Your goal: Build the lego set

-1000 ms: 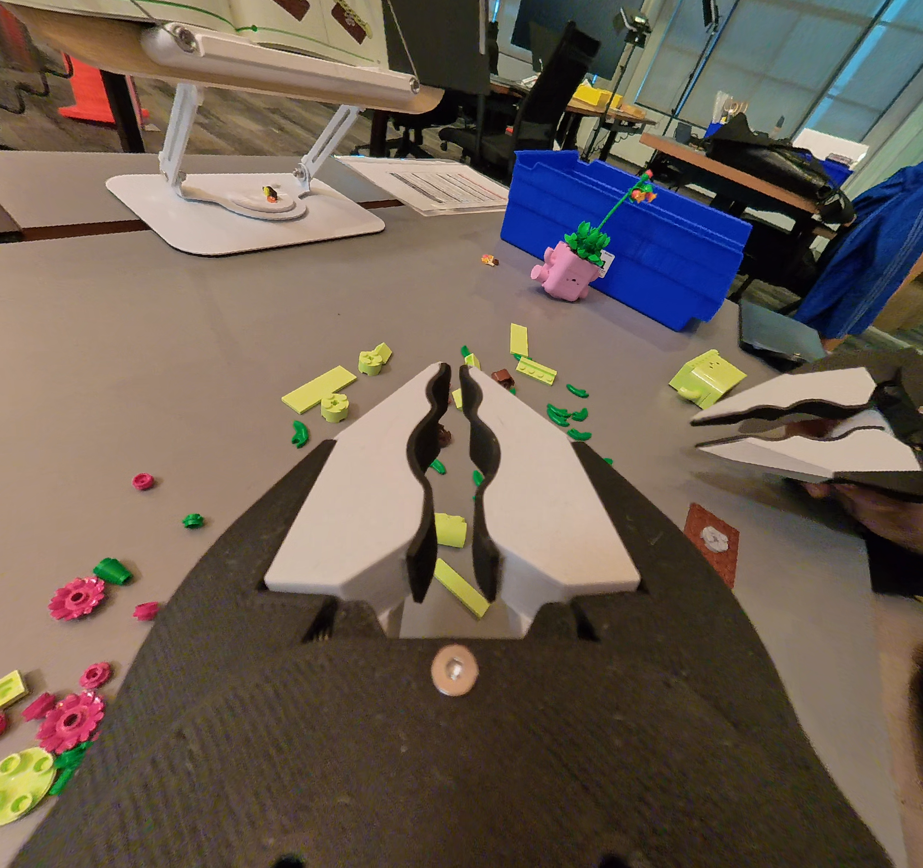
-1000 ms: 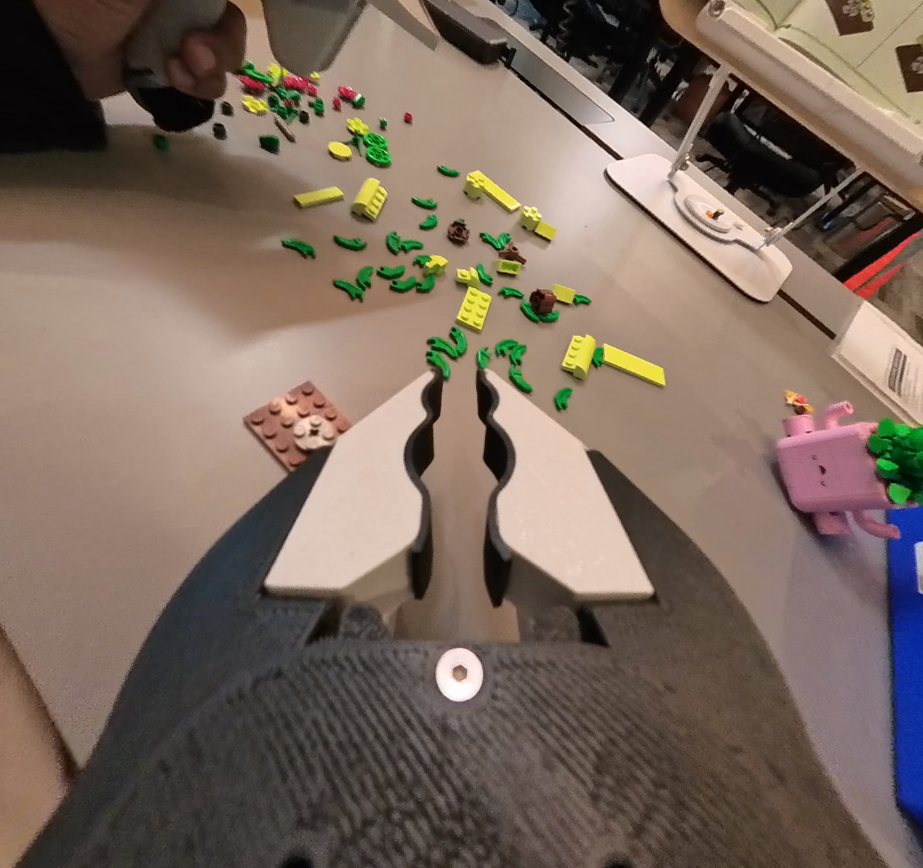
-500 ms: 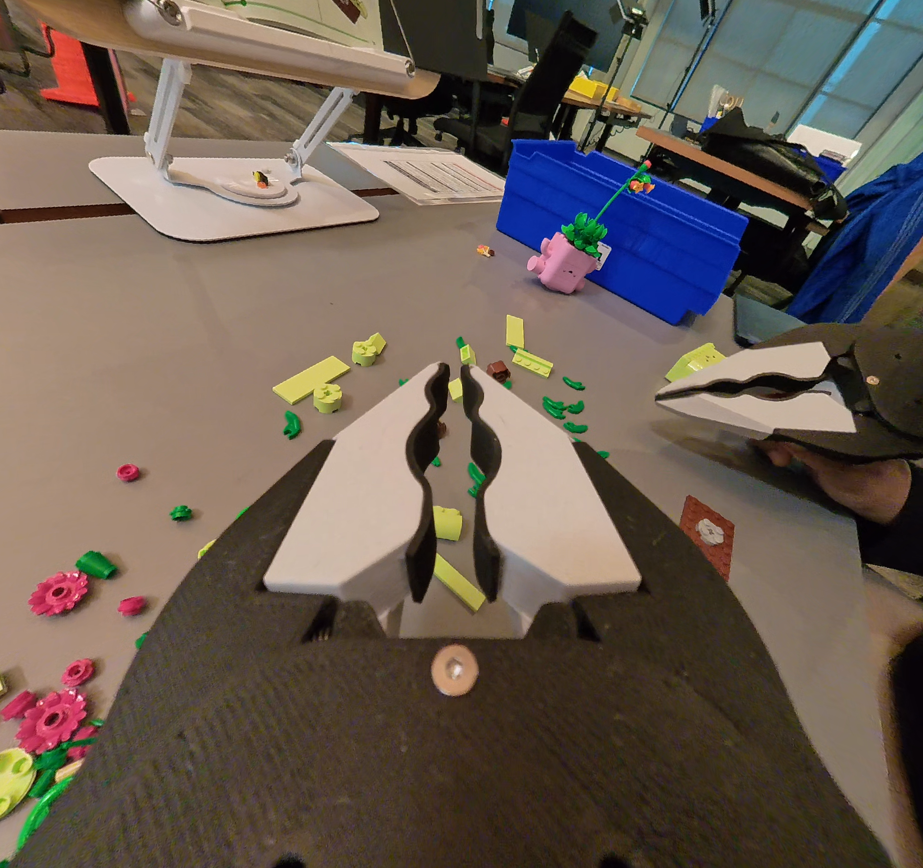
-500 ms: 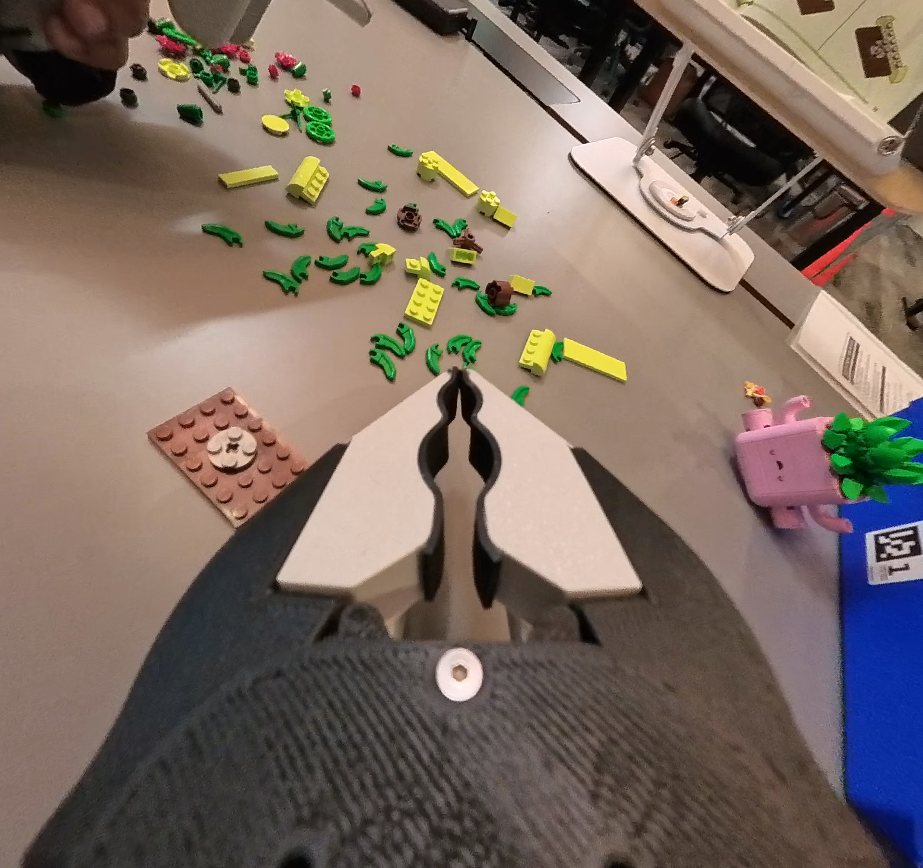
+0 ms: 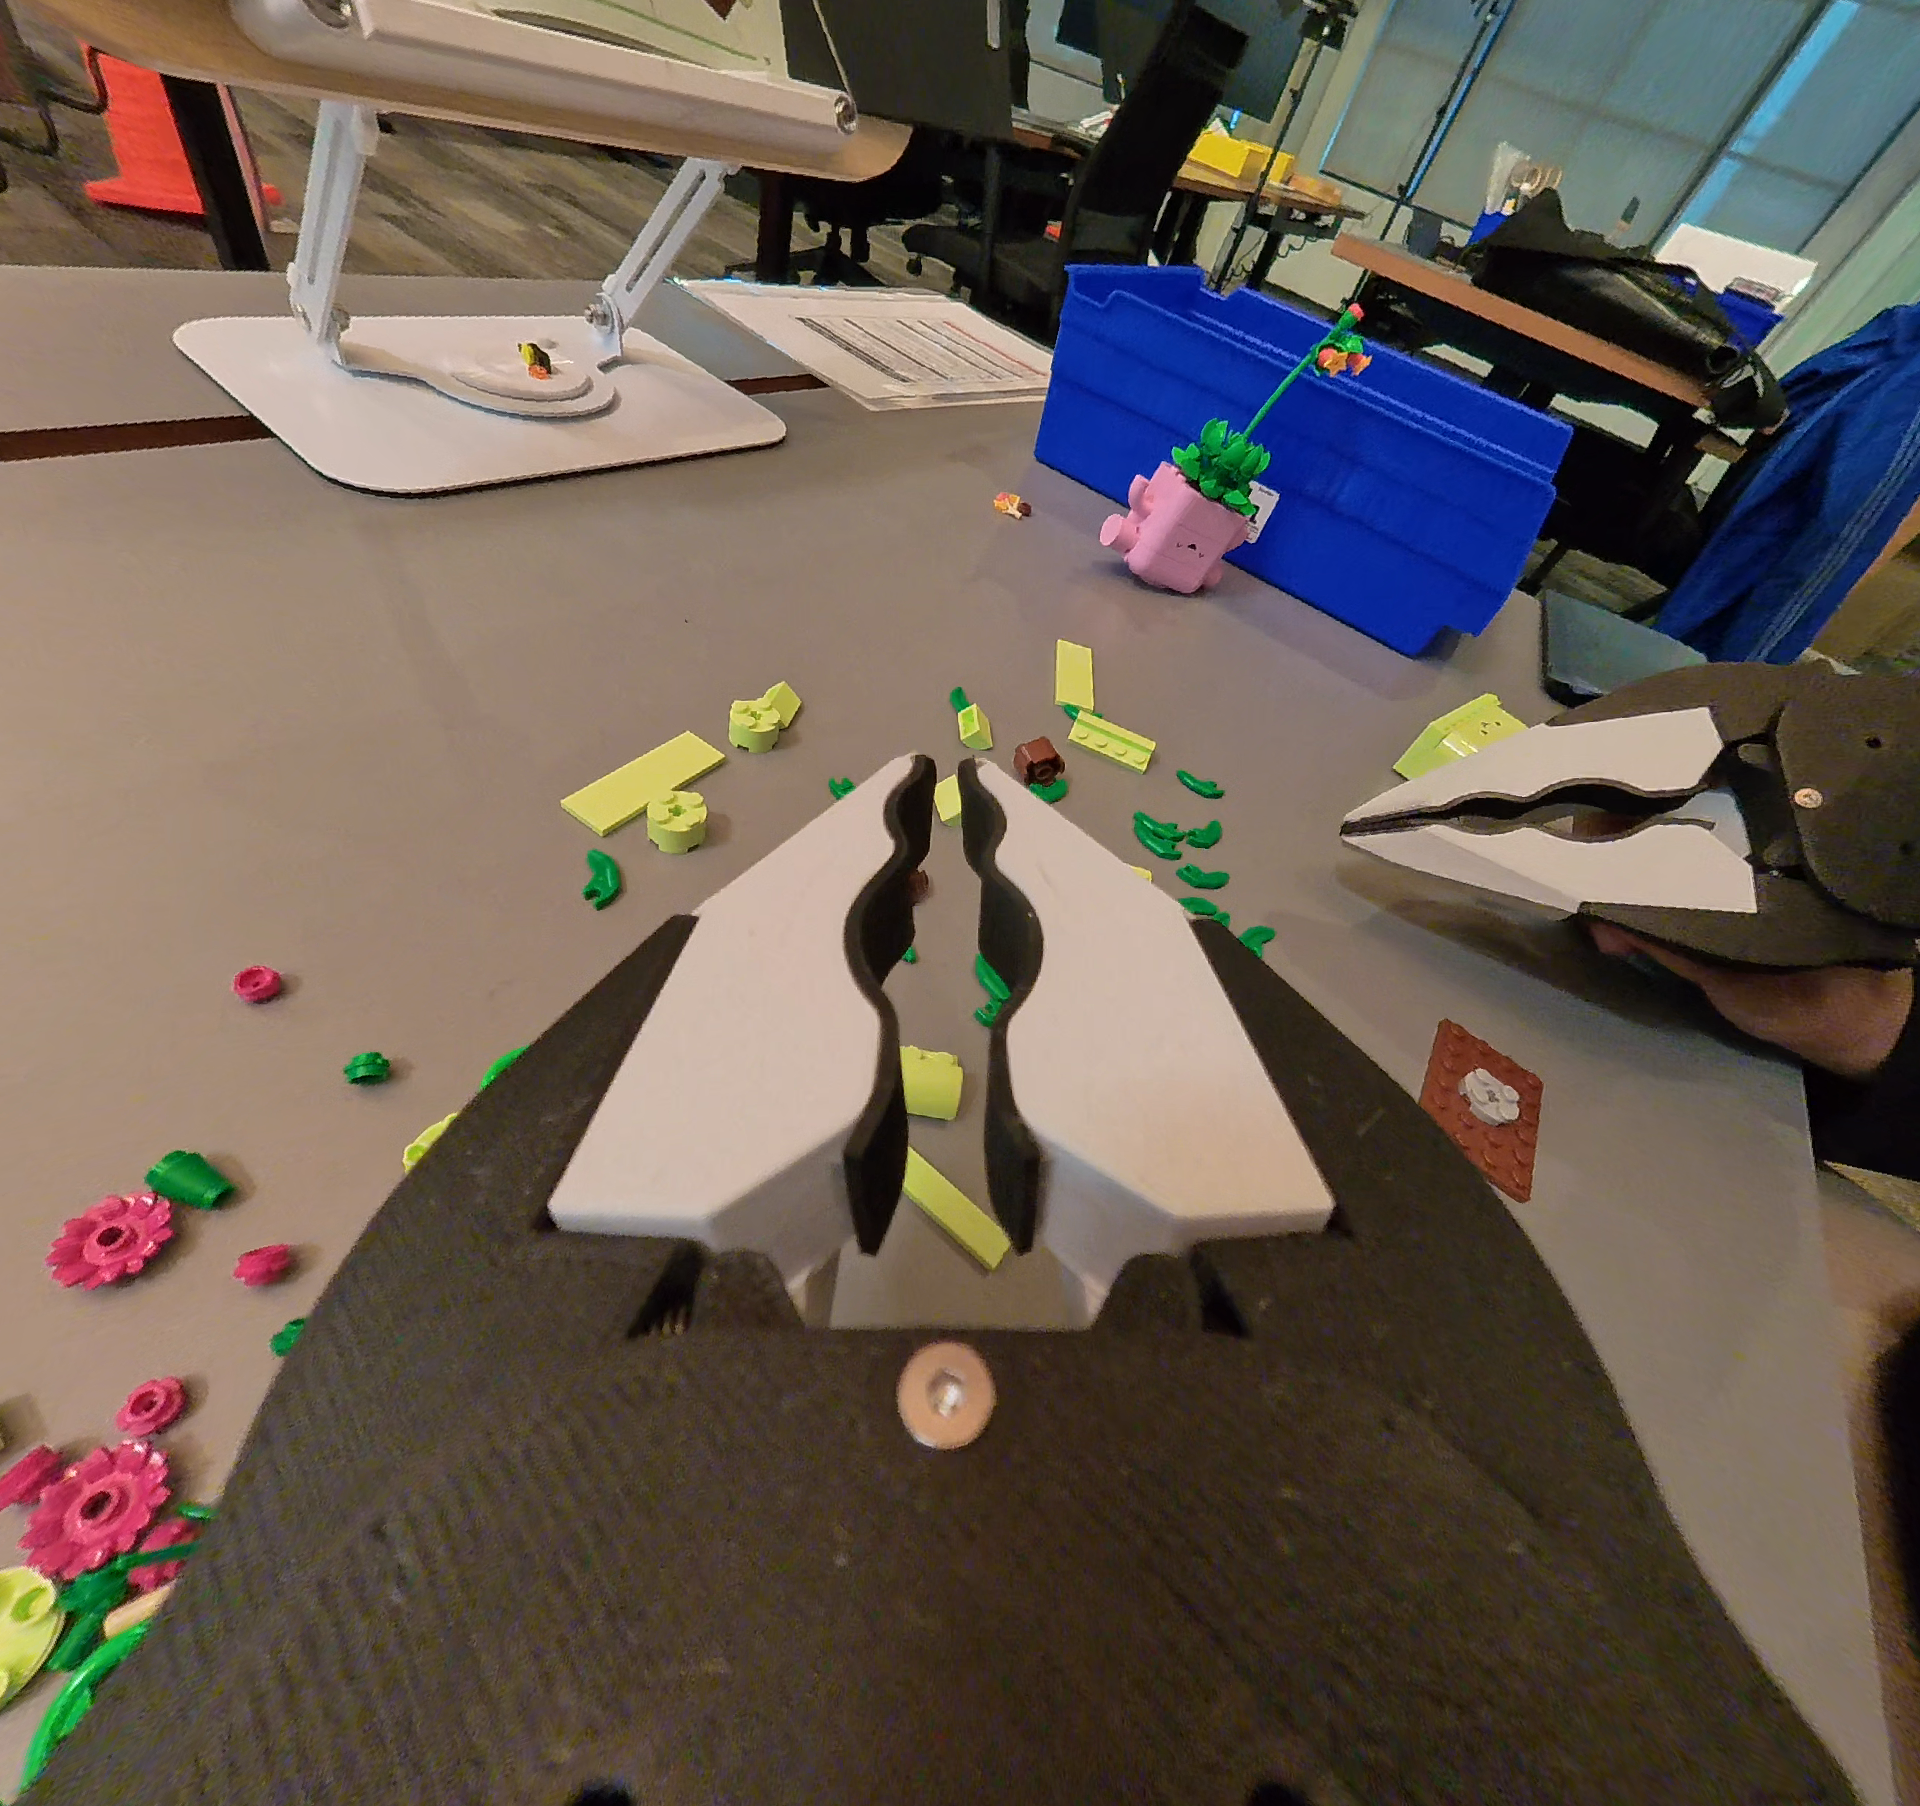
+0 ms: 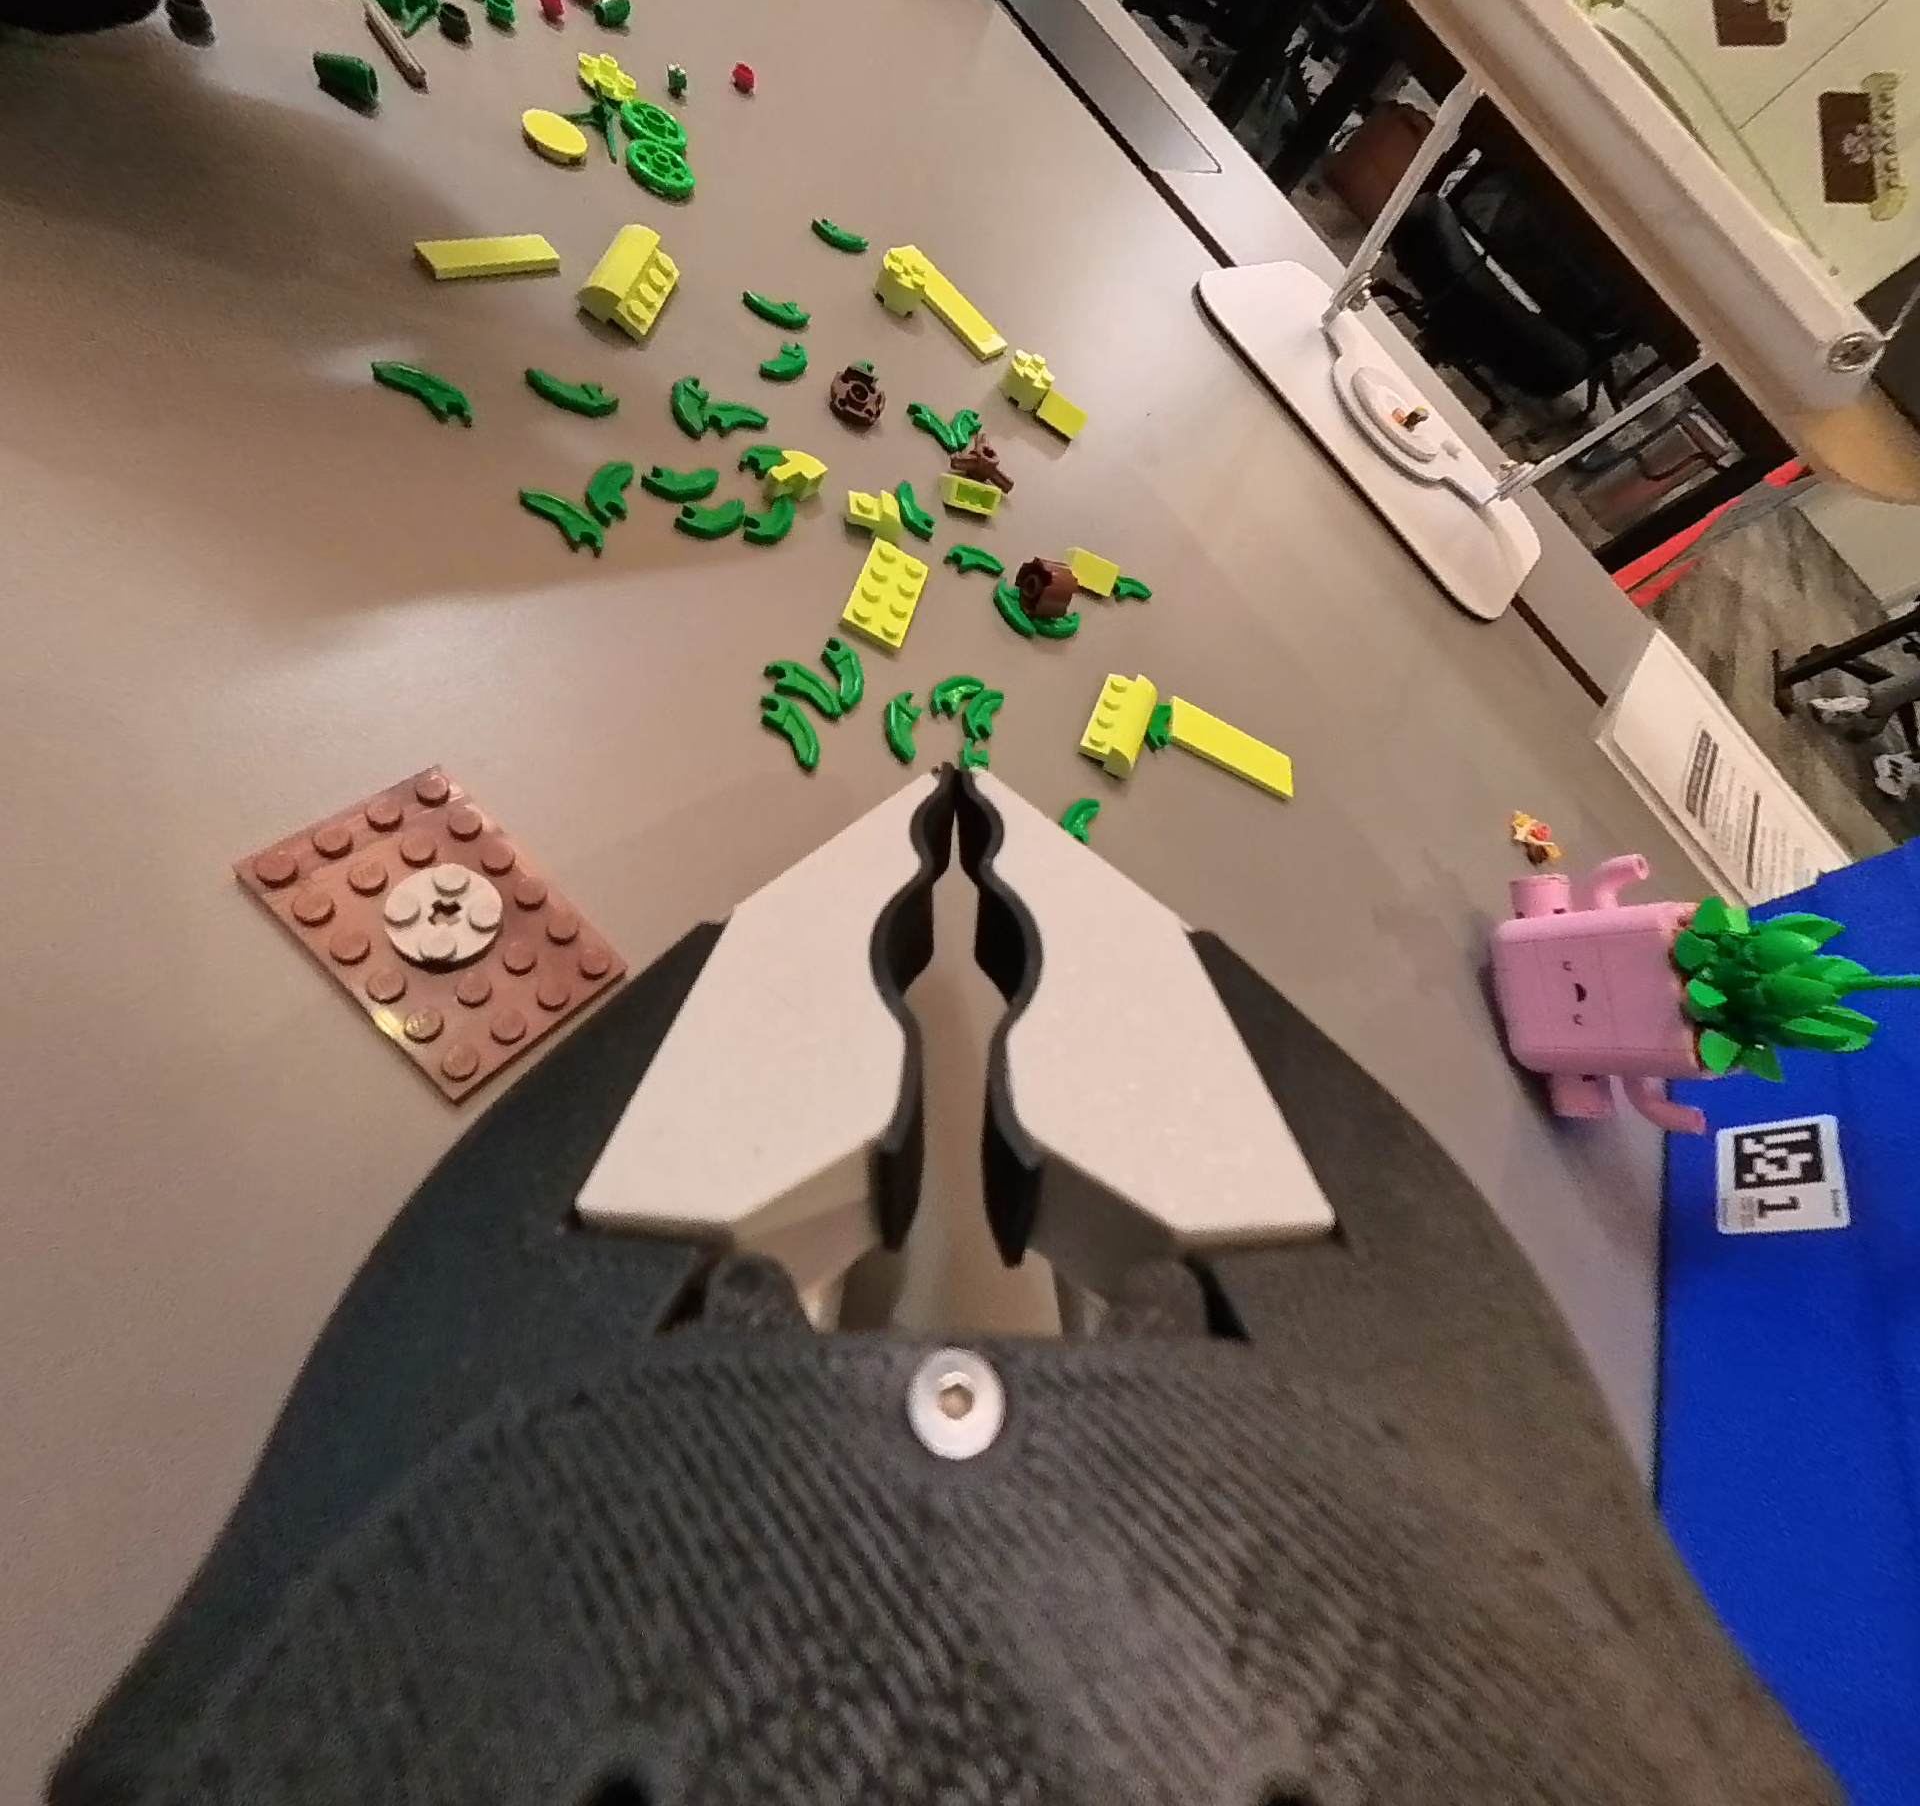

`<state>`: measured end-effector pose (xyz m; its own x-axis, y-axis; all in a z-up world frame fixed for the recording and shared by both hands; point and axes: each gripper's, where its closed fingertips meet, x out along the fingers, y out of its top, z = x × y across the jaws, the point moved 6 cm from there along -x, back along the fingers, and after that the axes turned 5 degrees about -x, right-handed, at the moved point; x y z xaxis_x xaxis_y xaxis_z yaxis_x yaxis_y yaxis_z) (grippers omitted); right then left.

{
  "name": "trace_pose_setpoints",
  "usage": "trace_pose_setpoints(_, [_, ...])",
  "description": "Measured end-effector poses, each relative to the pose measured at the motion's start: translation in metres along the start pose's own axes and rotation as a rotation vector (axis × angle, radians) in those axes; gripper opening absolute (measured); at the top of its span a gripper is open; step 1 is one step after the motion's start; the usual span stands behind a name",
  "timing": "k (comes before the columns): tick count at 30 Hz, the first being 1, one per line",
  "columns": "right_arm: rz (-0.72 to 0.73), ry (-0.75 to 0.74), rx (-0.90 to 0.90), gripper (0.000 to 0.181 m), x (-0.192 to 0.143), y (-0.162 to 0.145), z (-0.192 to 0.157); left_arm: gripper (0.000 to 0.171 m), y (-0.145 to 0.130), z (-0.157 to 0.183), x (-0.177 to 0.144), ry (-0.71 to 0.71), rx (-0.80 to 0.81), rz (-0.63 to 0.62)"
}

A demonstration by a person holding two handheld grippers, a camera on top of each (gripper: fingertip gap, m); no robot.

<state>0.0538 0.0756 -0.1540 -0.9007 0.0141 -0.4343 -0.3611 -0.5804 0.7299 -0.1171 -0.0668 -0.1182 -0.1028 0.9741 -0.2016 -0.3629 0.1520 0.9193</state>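
Observation:
My left gripper hovers over the grey table with its jaws a narrow gap apart and nothing between them. Lime bricks and green leaf pieces lie below it. My right gripper is shut with its tips touching and holds nothing; it also shows in the left wrist view. It hangs above green leaves. A brown plate with a grey round tile lies to its left and also shows in the left wrist view. Magenta flowers lie at the left.
A pink pot figure with a green plant leans by a blue bin. A white book stand holding an open instruction booklet is at the back. A paper sheet lies beside it. Lime plates are scattered about. My right fingertips sit around 15 cm from my left ones.
My right gripper has closed from open to tips touching and has drawn back and up from the pieces. My left gripper has stayed about the same, shifting slightly.

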Motion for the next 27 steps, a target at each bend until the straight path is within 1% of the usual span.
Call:
trace_pose_setpoints(6, [0.004, -0.002, 0.010, 0.000, 0.000, 0.000, 0.001, 0.003, 0.001, 0.002, -0.001, -0.012, 0.011, 0.009])
trace_pose_setpoints(10, [0.019, -0.005, 0.026, 0.000, -0.002, 0.001, 0.003, 0.004, -0.003, 0.012, 0.006, -0.030, 0.076, -0.037])
trace_pose_setpoints(12, [0.020, -0.005, 0.033, 0.000, -0.002, 0.001, 0.004, 0.004, -0.008, 0.019, 0.011, -0.038, 0.135, -0.086])
trace_pose_setpoints(15, [0.016, -0.005, 0.029, 0.000, -0.001, 0.001, 0.003, 0.004, -0.018, 0.033, 0.019, -0.020, 0.289, -0.169])
trace_pose_setpoints(16, [0.024, -0.009, 0.021, 0.000, -0.002, 0.001, 0.003, 0.004, -0.020, 0.039, 0.022, 0.000, 0.342, -0.195])
trace_pose_setpoints(17, [0.040, -0.020, 0.013, 0.000, -0.003, 0.002, 0.003, 0.002, -0.021, 0.040, 0.025, 0.071, 0.380, -0.207])
trace_pose_setpoints(18, [0.060, -0.034, 0.006, 0.000, -0.005, 0.004, 0.004, 0.000, -0.020, 0.044, 0.029, 0.142, 0.406, -0.196])
trace_pose_setpoints(19, [0.077, -0.045, 0.005, 0.000, -0.006, 0.005, 0.005, 0.000, -0.020, 0.053, 0.033, 0.150, 0.426, -0.180])
trace_pose_setpoints(23, [0.090, -0.051, 0.035, 0.000, -0.008, 0.005, 0.009, 0.000, -0.025, 0.087, 0.047, 0.103, 0.454, -0.160])
trace_pose_setpoints(25, [0.083, -0.049, 0.035, 0.000, -0.007, 0.004, 0.008, 0.000, -0.028, 0.093, 0.050, 0.091, 0.478, -0.168])
trace_pose_setpoints(27, [0.069, -0.044, 0.025, 0.000, -0.005, 0.004, 0.007, 0.000, -0.030, 0.093, 0.050, 0.093, 0.487, -0.176])
